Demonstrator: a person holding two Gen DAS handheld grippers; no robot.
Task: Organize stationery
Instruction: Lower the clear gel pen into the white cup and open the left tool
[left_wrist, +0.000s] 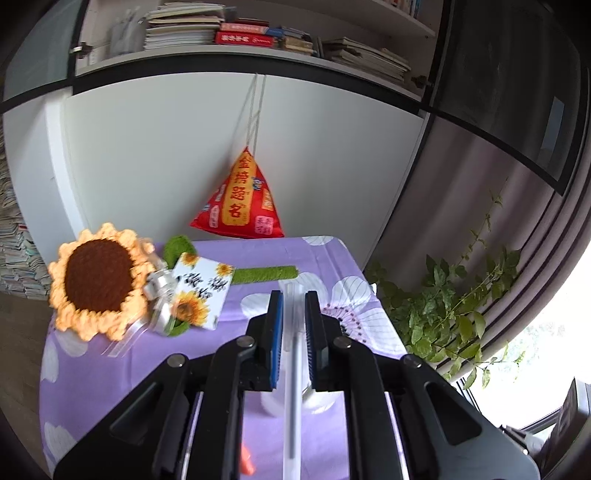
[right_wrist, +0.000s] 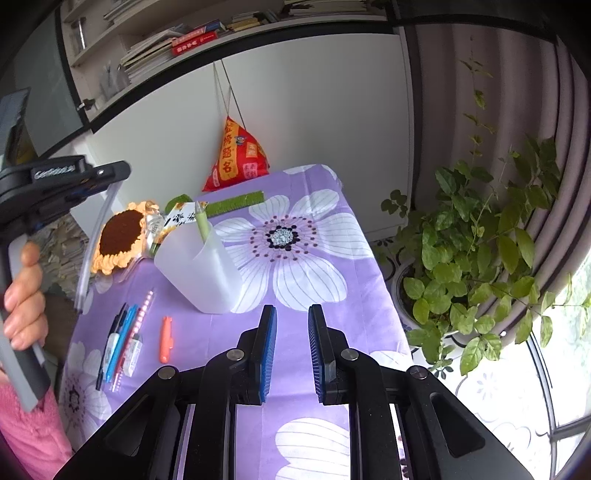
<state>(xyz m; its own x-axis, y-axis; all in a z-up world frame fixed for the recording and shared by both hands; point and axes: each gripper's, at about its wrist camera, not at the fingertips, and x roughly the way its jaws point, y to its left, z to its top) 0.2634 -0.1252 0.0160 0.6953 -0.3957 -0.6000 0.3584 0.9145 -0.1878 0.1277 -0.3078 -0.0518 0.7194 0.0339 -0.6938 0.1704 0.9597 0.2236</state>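
Pens (right_wrist: 118, 339) lie in a row near the worktop's (right_wrist: 332, 258) left edge, beside the white holder (right_wrist: 199, 273). Left tongs (left_wrist: 293, 317) grip a translucent pen (left_wrist: 293, 387) above it; right tongs (right_wrist: 291, 332) gape empty.

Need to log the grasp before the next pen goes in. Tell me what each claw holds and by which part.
Left claw holds a clear pen near its upper end, the rest hanging down. Right claw is open and holds nothing.

Left tongs (left_wrist: 293, 332) raised, pinching a pen; right tongs (right_wrist: 291, 350) parted, low, holding nothing
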